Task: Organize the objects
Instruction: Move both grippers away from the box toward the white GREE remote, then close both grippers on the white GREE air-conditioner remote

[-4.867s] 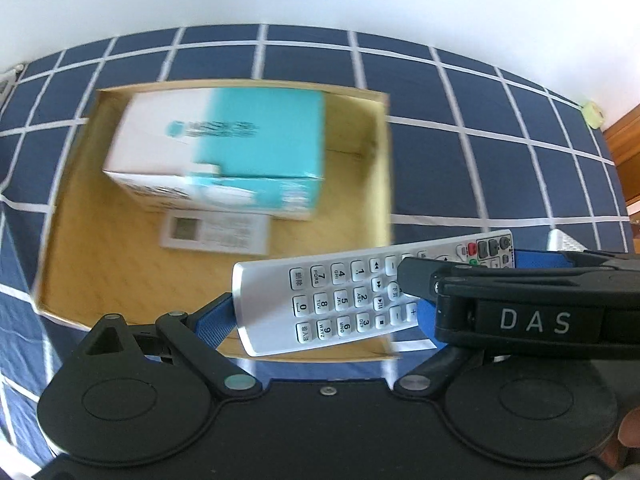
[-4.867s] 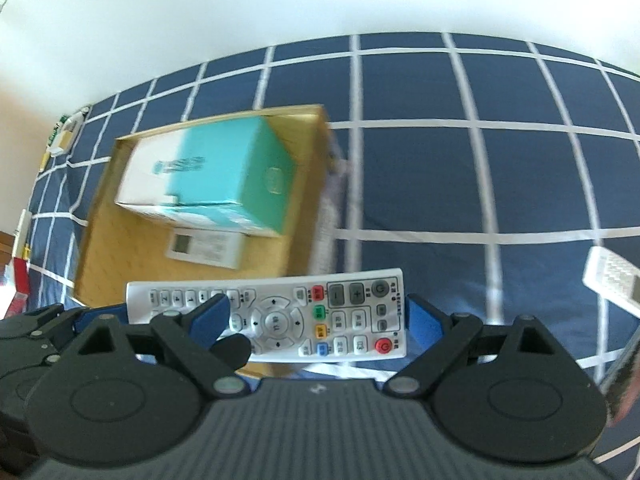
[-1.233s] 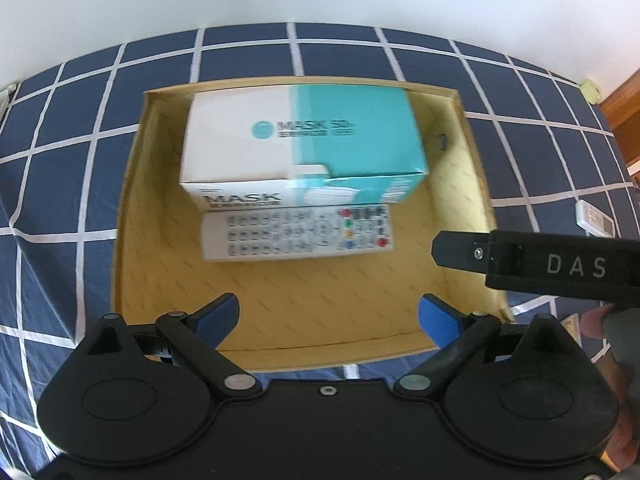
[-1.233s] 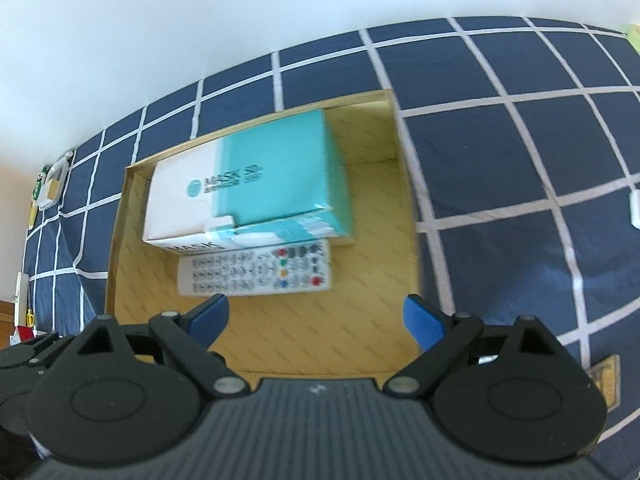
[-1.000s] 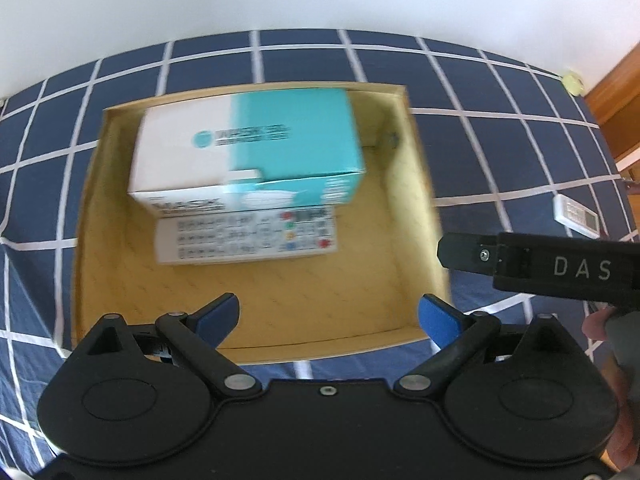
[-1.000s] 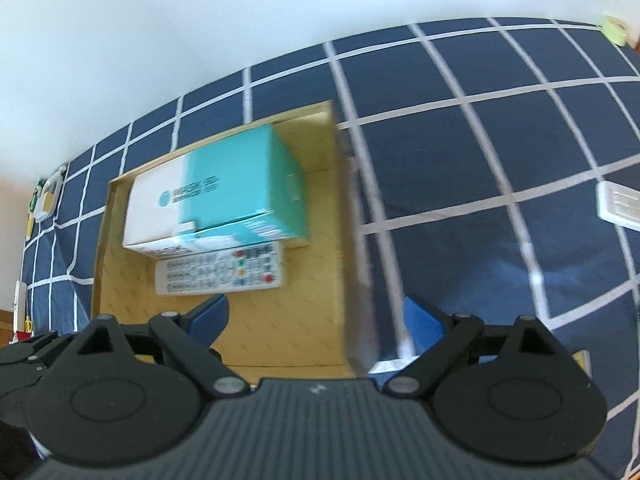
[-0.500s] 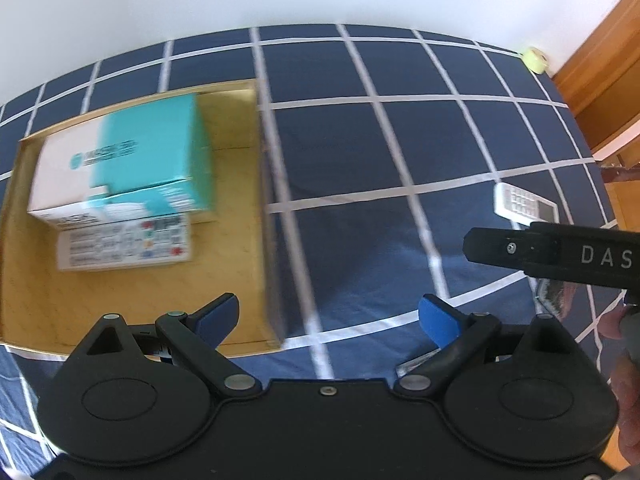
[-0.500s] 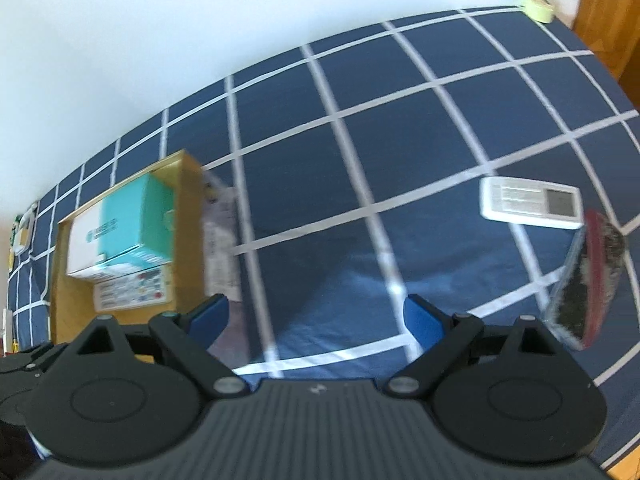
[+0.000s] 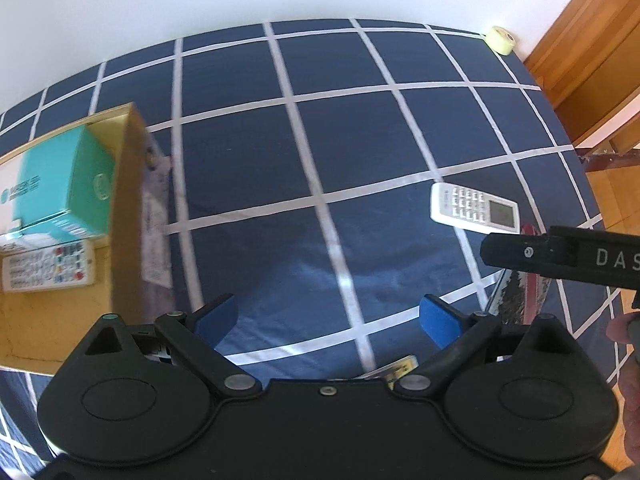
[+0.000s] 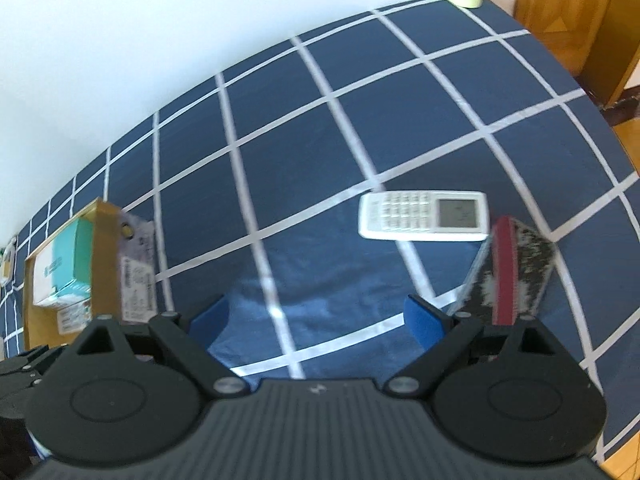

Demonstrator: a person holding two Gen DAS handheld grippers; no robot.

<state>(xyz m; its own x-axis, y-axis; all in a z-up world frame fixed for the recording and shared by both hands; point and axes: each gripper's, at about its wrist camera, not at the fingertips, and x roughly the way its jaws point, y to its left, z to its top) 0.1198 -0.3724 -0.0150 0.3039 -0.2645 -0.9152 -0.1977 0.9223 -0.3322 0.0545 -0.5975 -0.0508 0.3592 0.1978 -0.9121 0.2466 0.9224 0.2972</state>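
Both grippers have swung away from the tan cardboard box, now left of the fingers; long white remote lies inside against the teal-and-white mask carton, so that item looks done.

Left wrist: left gripper blue pads apart, empty, over navy checked cloth. Small white remote with screen ahead-right of fingers.

Right wrist: right gripper fingers apart, empty. White remote ahead, beside the right finger; red-edged speckled object just right. Likely next pick.
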